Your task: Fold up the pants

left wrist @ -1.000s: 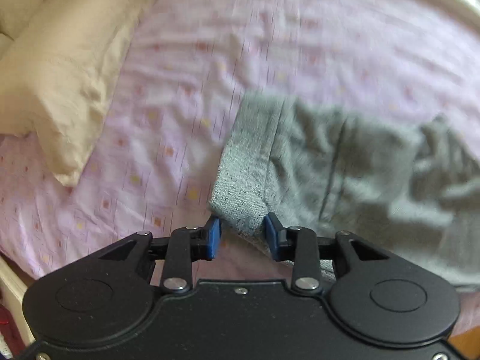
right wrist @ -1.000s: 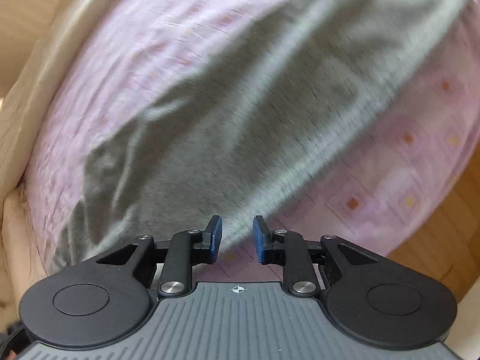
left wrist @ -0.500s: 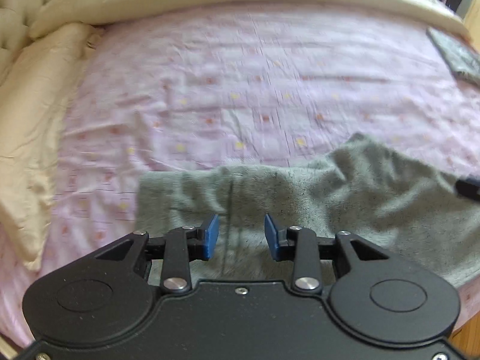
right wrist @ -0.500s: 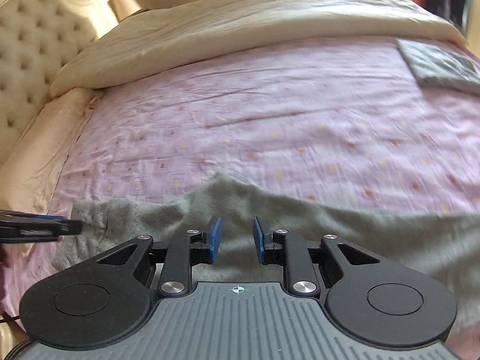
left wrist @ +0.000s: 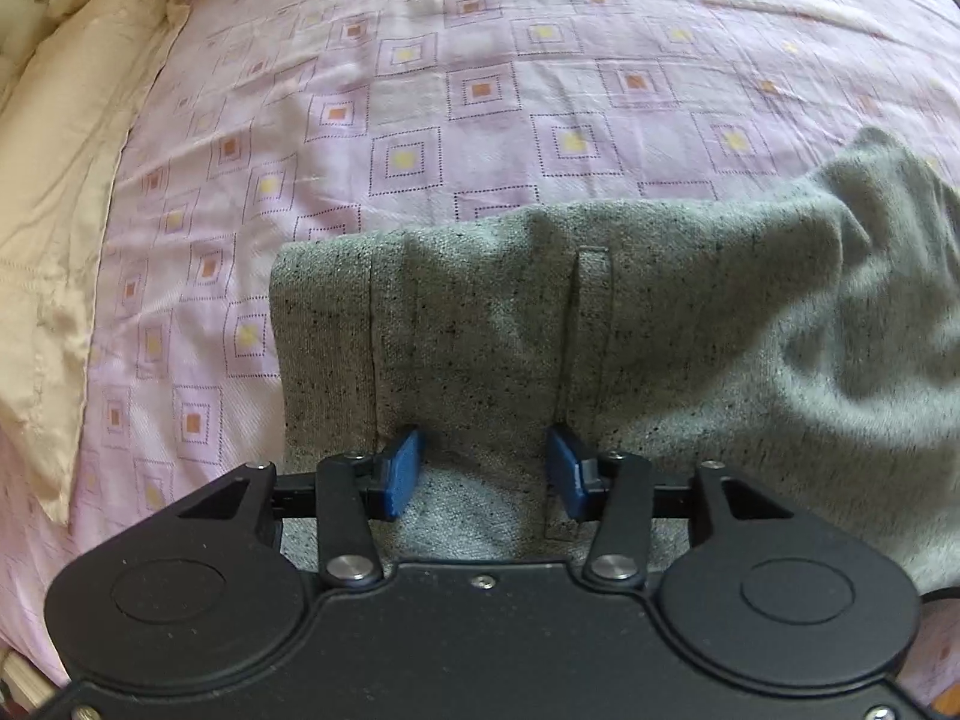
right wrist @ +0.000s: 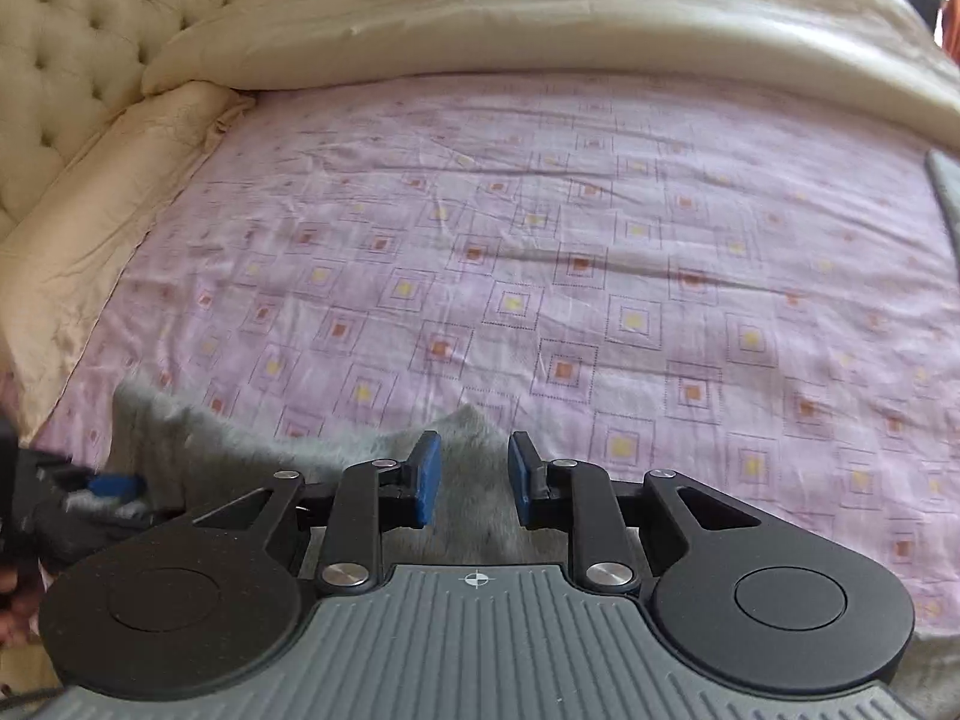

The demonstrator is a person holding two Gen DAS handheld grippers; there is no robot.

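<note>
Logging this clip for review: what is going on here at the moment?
A person with two handheld grippers is working on grey pants lying on a pink patterned bedsheet. The left gripper hangs open over the waistband end, nothing pinched. The right gripper is open too, above a raised bit of the cloth. No fold is visible yet.

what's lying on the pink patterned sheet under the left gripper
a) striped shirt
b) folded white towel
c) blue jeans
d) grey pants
d, grey speckled pants with visible seams lie on the sheet, and the left gripper hangs open right over them.
</note>
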